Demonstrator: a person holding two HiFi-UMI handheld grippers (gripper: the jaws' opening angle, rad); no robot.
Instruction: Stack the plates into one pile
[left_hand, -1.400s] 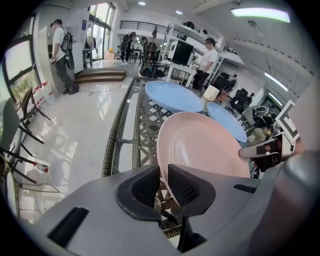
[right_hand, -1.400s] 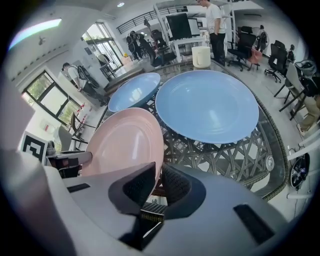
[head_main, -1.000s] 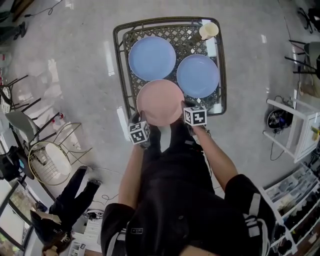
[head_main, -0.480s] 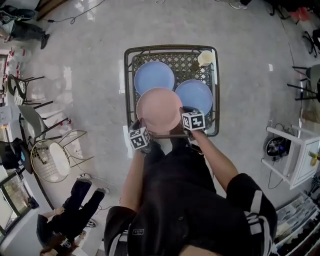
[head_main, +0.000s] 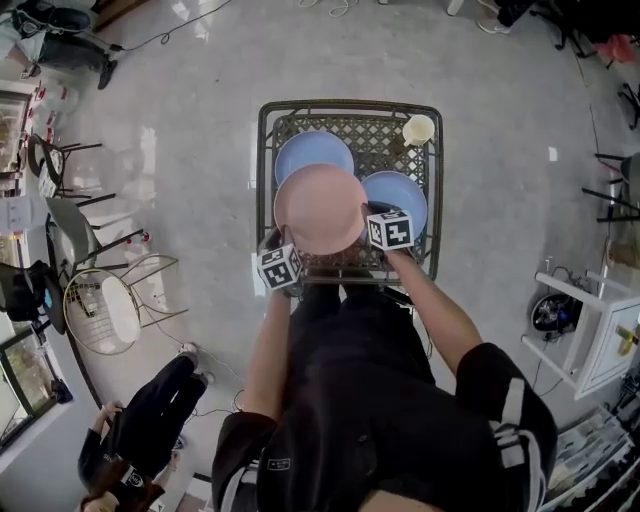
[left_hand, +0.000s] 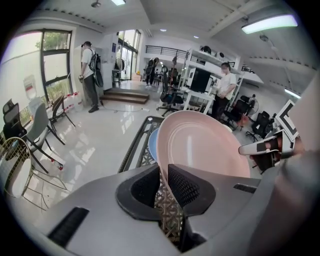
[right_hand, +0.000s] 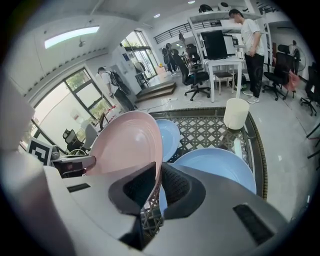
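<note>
Both grippers hold a pink plate (head_main: 320, 208) above the metal lattice table (head_main: 350, 104). My left gripper (head_main: 285, 247) is shut on its near left rim, and the rim sits between the ribbed pads in the left gripper view (left_hand: 162, 182). My right gripper (head_main: 368, 224) is shut on the near right rim (right_hand: 159, 182). The pink plate (left_hand: 205, 145) (right_hand: 127, 142) tilts slightly and overlaps two blue plates below. One blue plate (head_main: 310, 150) (right_hand: 170, 135) lies at the far left, the other (head_main: 405, 195) (right_hand: 220, 165) at the right.
A cream cup (head_main: 418, 129) (right_hand: 235, 113) stands at the table's far right corner. Wire chairs (head_main: 110, 310) stand on the floor to the left. A person in black (head_main: 150, 420) crouches at the lower left. A white shelf unit (head_main: 590, 330) is at the right.
The pink plate, held by both grippers, has moved from the table's near edge farther over the table and now overlaps both blue plates.
</note>
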